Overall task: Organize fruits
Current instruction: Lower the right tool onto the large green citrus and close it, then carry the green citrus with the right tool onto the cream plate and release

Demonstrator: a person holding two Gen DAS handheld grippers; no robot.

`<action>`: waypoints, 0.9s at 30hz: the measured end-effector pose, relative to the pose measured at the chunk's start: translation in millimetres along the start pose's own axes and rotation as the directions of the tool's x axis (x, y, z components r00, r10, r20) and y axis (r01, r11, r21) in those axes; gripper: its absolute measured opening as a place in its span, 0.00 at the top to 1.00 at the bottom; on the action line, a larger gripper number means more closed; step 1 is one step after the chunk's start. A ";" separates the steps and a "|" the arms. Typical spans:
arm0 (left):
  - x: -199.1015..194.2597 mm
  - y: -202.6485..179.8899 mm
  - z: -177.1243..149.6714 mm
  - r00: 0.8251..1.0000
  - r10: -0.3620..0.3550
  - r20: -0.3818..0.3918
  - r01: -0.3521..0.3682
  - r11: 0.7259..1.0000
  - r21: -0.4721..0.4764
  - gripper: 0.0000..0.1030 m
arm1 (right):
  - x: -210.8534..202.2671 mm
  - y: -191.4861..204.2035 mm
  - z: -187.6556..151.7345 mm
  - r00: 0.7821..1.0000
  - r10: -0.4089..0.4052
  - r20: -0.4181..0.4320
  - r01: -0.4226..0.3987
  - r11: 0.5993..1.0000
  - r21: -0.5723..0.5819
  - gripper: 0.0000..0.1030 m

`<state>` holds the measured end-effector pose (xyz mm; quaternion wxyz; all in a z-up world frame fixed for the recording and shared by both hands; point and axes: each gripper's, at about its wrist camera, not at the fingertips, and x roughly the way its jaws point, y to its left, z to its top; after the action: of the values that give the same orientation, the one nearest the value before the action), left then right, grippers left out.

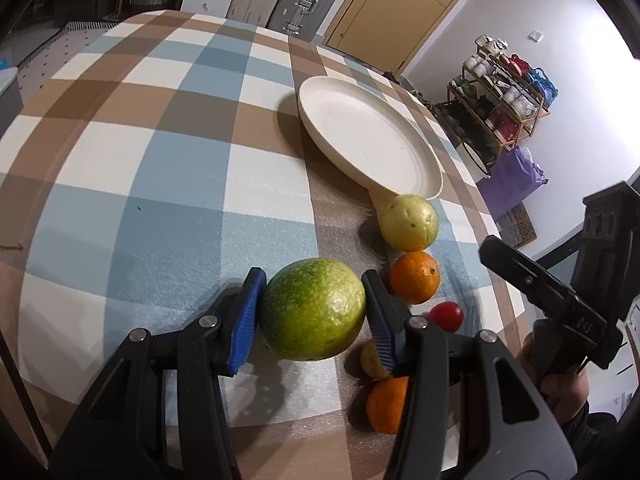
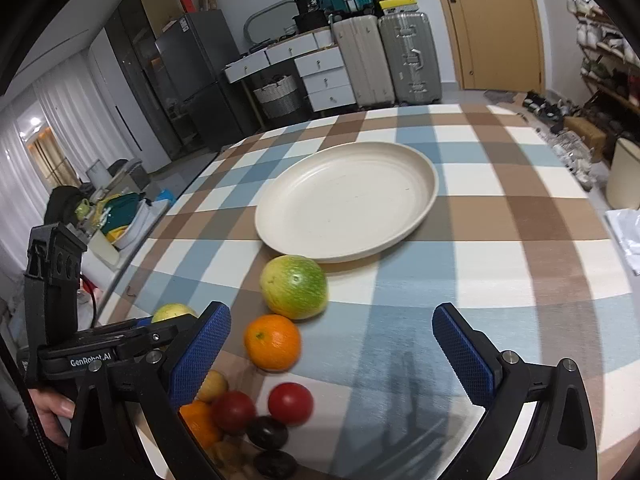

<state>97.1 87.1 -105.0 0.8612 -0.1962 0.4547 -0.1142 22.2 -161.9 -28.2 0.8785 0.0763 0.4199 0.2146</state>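
My left gripper (image 1: 314, 312) is shut on a large green speckled fruit (image 1: 313, 309), held just above the checked tablecloth. In the right wrist view only the top of this fruit (image 2: 173, 312) shows behind the left gripper's body. A cream plate (image 1: 368, 140) lies empty beyond it, also in the right wrist view (image 2: 348, 204). A yellow-green fruit (image 1: 408, 222) (image 2: 294, 286) sits by the plate's near rim, with an orange (image 1: 415, 277) (image 2: 273, 342) next to it. My right gripper (image 2: 332, 354) is open and empty over the cloth, right of the fruit row.
More fruit lies in a cluster: a red tomato (image 2: 290, 403) (image 1: 447, 316), a second red one (image 2: 233, 407), another orange (image 1: 386, 404), a small yellow fruit (image 2: 213, 385) and dark round fruits (image 2: 267, 432). The table edge (image 1: 480, 200) runs close on the right.
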 end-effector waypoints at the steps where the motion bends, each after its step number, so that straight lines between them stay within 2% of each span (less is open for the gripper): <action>1: -3.6 -0.8 -3.1 1.000 0.000 0.005 0.000 1.000 0.003 0.55 | 3.0 0.5 1.3 1.000 0.005 -0.007 -0.005 1.000 0.004 0.00; 23: -11.7 9.9 17.9 1.000 -0.015 0.007 0.015 1.000 -0.009 0.55 | 63.6 10.5 20.9 0.988 0.069 -0.138 -0.059 0.996 0.074 0.01; 26: -10.1 9.3 19.8 1.000 -0.013 0.004 0.013 1.000 -0.010 0.55 | 69.8 13.4 22.1 0.986 0.070 -0.151 -0.060 0.996 0.070 0.04; 27: -9.7 8.8 20.1 1.000 -0.014 0.004 0.014 1.000 -0.010 0.55 | 71.6 14.6 22.3 0.985 0.077 -0.156 -0.067 0.995 0.069 0.09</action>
<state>108.5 103.3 -91.5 0.8602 -0.2041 0.4524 -0.1175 74.5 -116.2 -59.9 0.8312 0.1022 0.4920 0.2379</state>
